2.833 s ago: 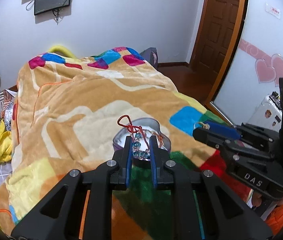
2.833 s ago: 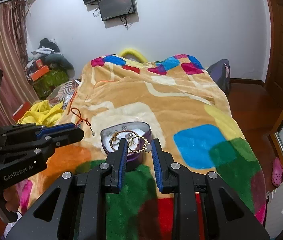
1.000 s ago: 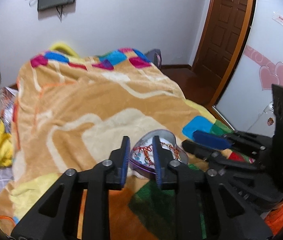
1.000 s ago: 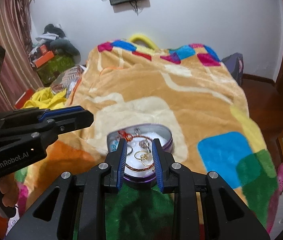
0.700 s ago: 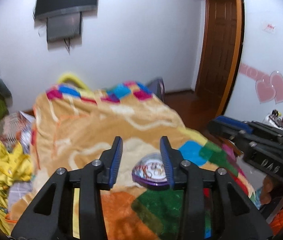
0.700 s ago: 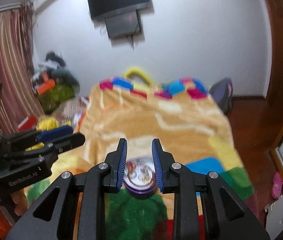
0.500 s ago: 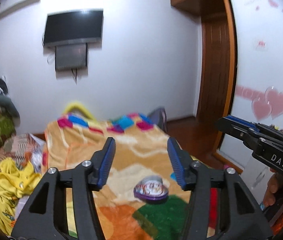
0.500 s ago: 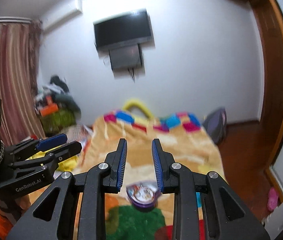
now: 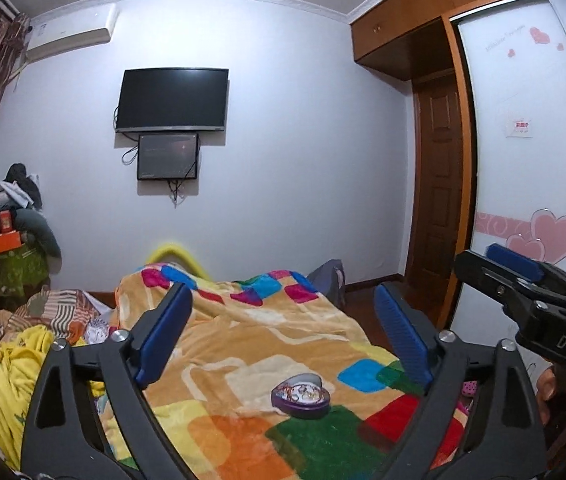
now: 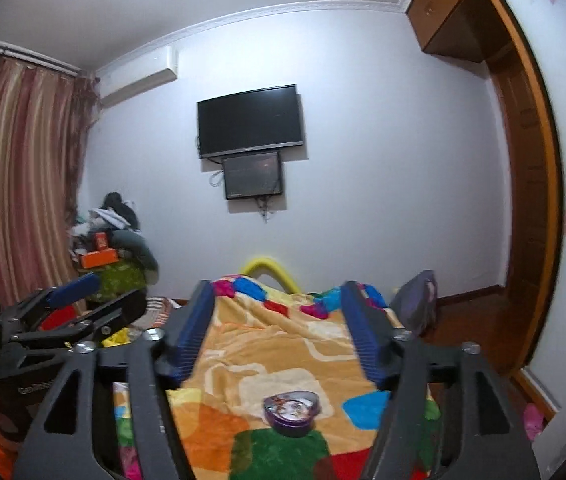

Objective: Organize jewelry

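Note:
A purple heart-shaped tin (image 9: 301,395) with jewelry in it sits on the colourful blanket (image 9: 243,344), far below and ahead of both grippers. It also shows in the right wrist view (image 10: 291,407). My left gripper (image 9: 283,312) is wide open and empty, held high above the bed. My right gripper (image 10: 277,304) is wide open and empty too. The right gripper shows at the right of the left wrist view (image 9: 523,280). The left gripper shows at the left of the right wrist view (image 10: 83,300).
The bed's blanket has a yellow headrest (image 9: 173,254) at its far end. A pile of clothes and boxes (image 9: 7,236) stands at the left wall. A television (image 9: 173,100) hangs on the far wall. A wooden door (image 9: 439,232) and wardrobe are right.
Both grippers dropped their jewelry into the tin, opened wide and rose up and back from the bed. The tin now looks small and far away.

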A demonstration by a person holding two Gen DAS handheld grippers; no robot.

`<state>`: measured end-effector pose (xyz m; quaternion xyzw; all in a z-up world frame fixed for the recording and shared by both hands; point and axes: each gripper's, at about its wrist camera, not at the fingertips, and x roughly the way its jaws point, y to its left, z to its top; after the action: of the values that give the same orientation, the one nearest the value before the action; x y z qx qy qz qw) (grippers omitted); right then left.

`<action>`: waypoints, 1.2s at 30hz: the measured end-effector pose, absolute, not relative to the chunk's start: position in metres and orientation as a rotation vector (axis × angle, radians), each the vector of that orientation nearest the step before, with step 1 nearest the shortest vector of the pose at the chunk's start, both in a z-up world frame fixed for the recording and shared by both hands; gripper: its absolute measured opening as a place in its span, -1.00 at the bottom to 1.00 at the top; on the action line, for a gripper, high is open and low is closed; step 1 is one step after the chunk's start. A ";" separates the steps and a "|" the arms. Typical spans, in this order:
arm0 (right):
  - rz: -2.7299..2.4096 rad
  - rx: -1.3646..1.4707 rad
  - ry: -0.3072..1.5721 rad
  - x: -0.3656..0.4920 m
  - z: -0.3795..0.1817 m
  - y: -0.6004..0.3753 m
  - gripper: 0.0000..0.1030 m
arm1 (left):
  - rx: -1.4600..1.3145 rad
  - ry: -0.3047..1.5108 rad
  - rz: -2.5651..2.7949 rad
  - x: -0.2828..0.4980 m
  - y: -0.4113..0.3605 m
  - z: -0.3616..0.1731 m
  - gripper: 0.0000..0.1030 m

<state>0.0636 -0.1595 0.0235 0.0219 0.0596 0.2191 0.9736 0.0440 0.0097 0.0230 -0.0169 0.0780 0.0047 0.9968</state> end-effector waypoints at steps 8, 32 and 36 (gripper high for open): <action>0.385 0.023 0.106 0.058 0.023 -0.157 0.65 | -0.042 0.182 0.019 0.043 0.013 0.013 0.88; 0.396 0.011 0.156 0.053 0.018 -0.170 0.65 | -0.047 0.211 0.028 0.049 0.013 0.006 0.89; 0.397 0.014 0.165 0.053 0.017 -0.170 0.65 | -0.048 0.216 0.023 0.050 0.012 0.006 0.89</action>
<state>0.0530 -0.1704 0.0171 0.0070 0.0818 0.1972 0.9769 0.0500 0.0122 0.0057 -0.0242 0.1077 0.0116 0.9938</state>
